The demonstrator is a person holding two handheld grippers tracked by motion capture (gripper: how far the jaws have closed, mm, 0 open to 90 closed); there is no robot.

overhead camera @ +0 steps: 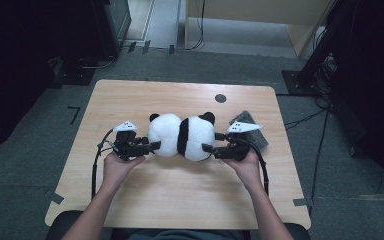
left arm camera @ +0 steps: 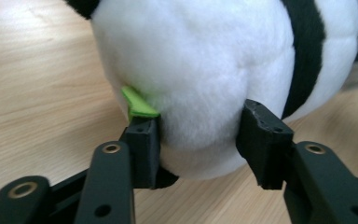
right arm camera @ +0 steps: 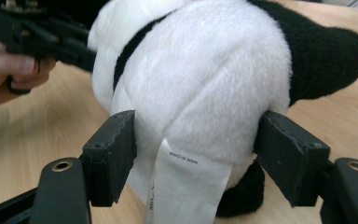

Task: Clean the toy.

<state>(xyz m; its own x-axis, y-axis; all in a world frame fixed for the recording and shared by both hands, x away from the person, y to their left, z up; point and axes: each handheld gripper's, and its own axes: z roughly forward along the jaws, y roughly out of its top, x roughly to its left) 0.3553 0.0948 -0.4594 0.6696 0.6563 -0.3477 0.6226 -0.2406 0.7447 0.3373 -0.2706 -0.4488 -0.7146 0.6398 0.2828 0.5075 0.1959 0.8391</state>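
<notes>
I see the panda plush toy (overhead camera: 181,136) lying in the middle of the wooden table (overhead camera: 180,200), between my two grippers. It is white with a black band around the body and black ears.

The left gripper (overhead camera: 152,146) comes to the toy from the left side. In the left gripper view its two black pads stand on both sides of a white bulge of the panda plush toy (left arm camera: 200,93), and the fur bulges out between them, so I judge that it is clamped on the toy. A small green piece (left arm camera: 137,105) shows just above the left pad, at the edge of the fur; I cannot tell what it is.

The right gripper (overhead camera: 211,145) comes from the right side. In the right gripper view its pads stand wide, one on each side of the rounded white end of the panda plush toy (right arm camera: 205,84), and both press against the fur, so this one is also clamped on the toy. A white label (right arm camera: 186,182) hangs down between the pads.

Behind the right gripper, a grey cloth (overhead camera: 254,131) lies on the table near the right edge.
</notes>
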